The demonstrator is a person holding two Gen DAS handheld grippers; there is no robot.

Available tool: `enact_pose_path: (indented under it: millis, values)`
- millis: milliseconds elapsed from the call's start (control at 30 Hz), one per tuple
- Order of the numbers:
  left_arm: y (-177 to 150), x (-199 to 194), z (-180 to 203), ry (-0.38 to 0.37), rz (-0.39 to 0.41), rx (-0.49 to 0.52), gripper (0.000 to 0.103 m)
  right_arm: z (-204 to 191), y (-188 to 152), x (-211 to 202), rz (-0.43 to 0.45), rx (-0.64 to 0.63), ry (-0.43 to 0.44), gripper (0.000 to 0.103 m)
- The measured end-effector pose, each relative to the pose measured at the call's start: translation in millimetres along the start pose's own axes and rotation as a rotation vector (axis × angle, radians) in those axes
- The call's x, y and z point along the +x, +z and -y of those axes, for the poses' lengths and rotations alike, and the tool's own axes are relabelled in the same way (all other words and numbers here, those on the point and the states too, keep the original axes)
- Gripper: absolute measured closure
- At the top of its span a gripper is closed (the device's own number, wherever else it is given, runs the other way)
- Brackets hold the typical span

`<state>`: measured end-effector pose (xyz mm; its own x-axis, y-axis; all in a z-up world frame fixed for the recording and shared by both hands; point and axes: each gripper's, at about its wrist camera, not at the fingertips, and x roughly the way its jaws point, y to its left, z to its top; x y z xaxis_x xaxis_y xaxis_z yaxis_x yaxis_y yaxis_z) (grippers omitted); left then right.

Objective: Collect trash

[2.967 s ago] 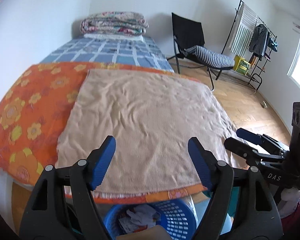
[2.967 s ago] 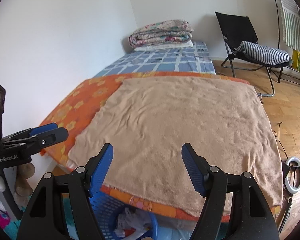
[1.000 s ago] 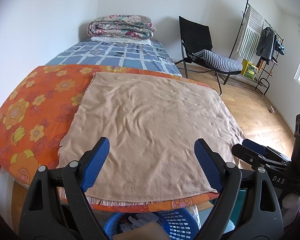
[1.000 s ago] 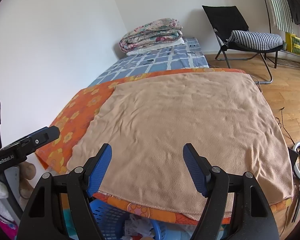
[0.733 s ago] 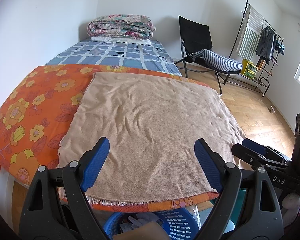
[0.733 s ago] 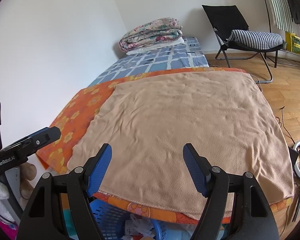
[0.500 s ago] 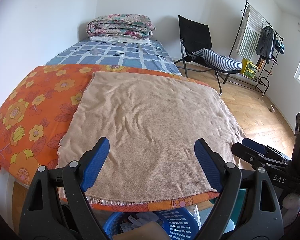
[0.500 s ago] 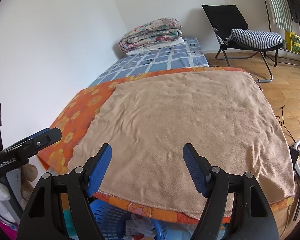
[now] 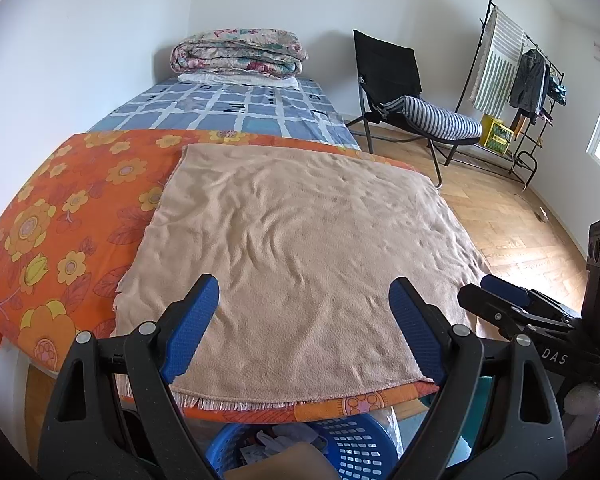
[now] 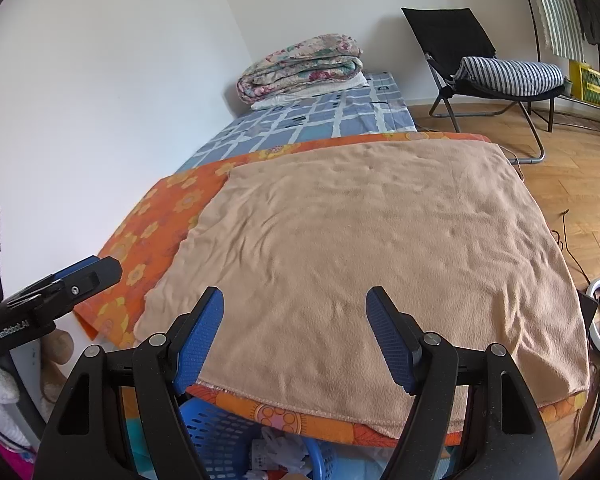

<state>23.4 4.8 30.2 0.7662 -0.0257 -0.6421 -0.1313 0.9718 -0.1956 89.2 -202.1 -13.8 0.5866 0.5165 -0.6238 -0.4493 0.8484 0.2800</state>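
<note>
**Q:** Where does the trash lie, and what are the tools doing?

**A:** A bedroom, daylight. Crumpled white paper scraps (image 10: 278,450) sit inside a blue perforated laundry basket (image 9: 352,446) on the floor, tucked partly under the near edge of the bed. On the bed, a tan fleece blanket (image 9: 300,248) is spread flat over an orange floral cover (image 9: 60,216), with nothing loose visible on either. The left gripper (image 9: 304,328) and the right gripper (image 10: 294,334) hang side by side above that near edge, both tilted downward, both with blue pads spread wide and nothing between them.

**Q:** How would that trash handle?

**A:** By the look of it, very light and soft: wadded paper or tissue that crushes rather than resists. It should not slip or break, but a loose wad may shed pieces or spring apart when pinched at a corner. The better hold would likely be across the thickest part of a crumple, pads closing well in from the wide setting. A brown flat piece (image 9: 296,462), perhaps card, also shows in the basket at the bottom of the left view; what it is cannot be told.

**Q:** Anything in the way?

**A:** The overhanging cover edge and the blanket's fringe (image 9: 228,404) sit just above the basket's rim, so a reach down would probably have to come from the front. Farther off stand a folded quilt (image 9: 238,52) at the far end of the bed and a black folding chair (image 9: 400,92) on the wood floor, well apart from the work.
</note>
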Motion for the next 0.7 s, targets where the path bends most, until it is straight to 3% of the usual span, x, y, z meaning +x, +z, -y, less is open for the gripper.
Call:
enact_pose_path:
  millis: [700]
  values:
    - [-2.3, -3.4, 0.1, 0.028, 0.002, 0.012, 0.014, -0.1, -0.2, 0.3, 0.0, 0.0, -0.001, 0.03]
